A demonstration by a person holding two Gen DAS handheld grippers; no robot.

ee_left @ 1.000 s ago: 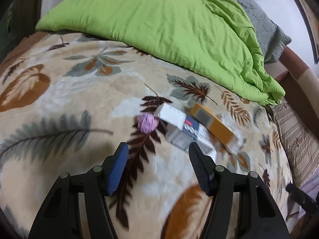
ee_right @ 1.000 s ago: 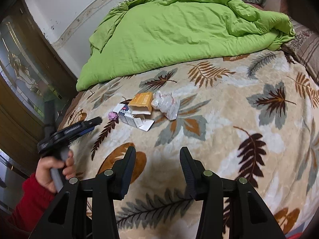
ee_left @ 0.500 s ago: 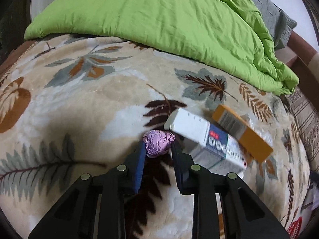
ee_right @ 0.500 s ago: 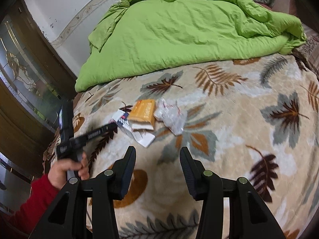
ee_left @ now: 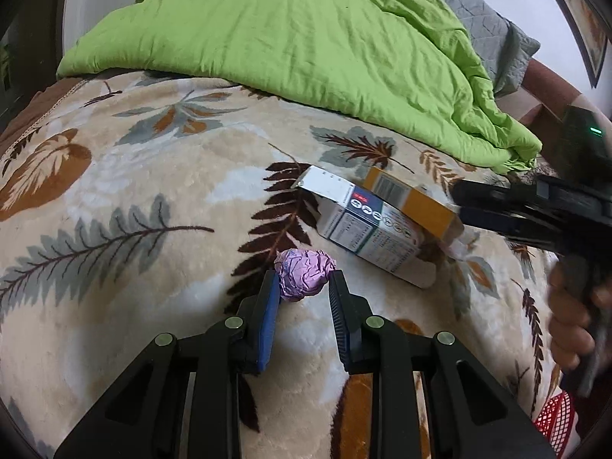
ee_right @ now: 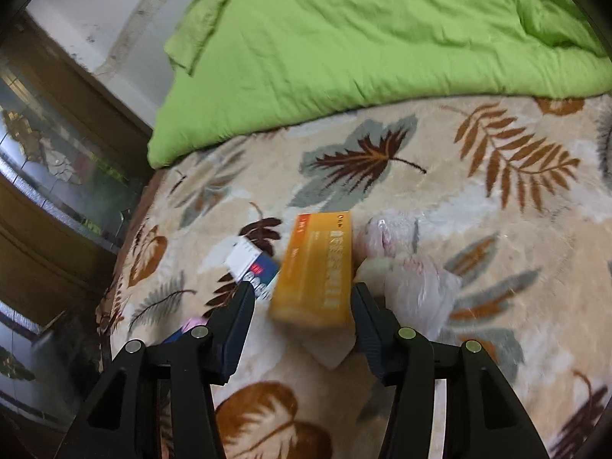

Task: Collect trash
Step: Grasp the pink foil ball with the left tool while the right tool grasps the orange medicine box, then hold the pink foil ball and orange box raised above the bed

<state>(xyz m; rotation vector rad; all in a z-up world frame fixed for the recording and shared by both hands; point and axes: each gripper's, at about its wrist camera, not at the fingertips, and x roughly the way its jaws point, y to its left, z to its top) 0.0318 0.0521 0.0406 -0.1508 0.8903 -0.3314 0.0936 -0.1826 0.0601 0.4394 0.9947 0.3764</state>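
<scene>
Both claws have moved in on the trash since a second ago. Back then the left gripper (ee_left: 302, 290) stood wide open, short of the small crumpled ball of shiny purple foil (ee_left: 304, 273). Now its two fingers are pinched in on that ball, one on each side, so the first piece of trash looks caught (though it is not lifted off the bed yet). The ball sits near the middle of the soft cream blanket with brown and grey leaves (ee_left: 126, 199), just beside the long white and blue cardboard box (ee_left: 367, 233).

The right gripper (ee_right: 302, 298) has come across the blanket from further off, and now the long orange cardboard box (ee_right: 319, 267) lies between its fingers. Its jaws are opening, and the pads do not press on the box, so it holds nothing. The picture is blurry there. I think that box gets squeezed next.

Counting the trash: one purple foil ball, one white and blue box, one orange box resting partly on top of it, and one crumpled clear plastic bag (ee_right: 417, 267) just past the orange box. That makes four pieces, all close together. One puffy bright green quilt (ee_left: 306, 38) is heaped at the far edge of the blanket, well apart from the trash.
</scene>
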